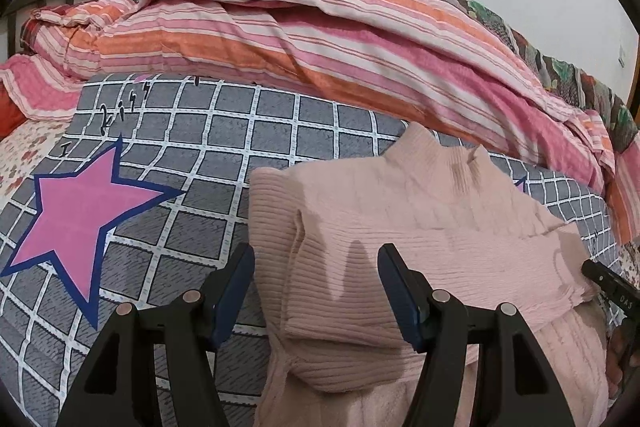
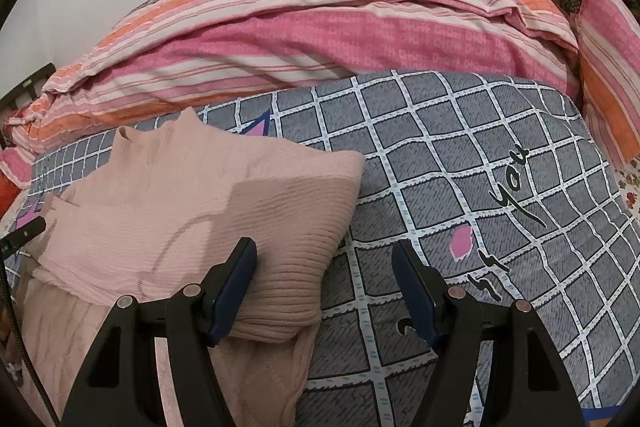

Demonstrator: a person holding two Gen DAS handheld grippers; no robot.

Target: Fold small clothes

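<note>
Where both views end, the pink sweater [image 1: 400, 219] hem — cut off.

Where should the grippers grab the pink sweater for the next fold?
Probably the pink sweater at its near hem, one corner per gripper, coming in from the near edge. Both sleeves already lie folded across the body and the collar points away, so lifting the hem towards it would halve it.

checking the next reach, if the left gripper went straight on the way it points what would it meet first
Most likely the pink sweater: the left gripper stands open above its folded sleeve, which lies directly ahead between the fingers.
</note>
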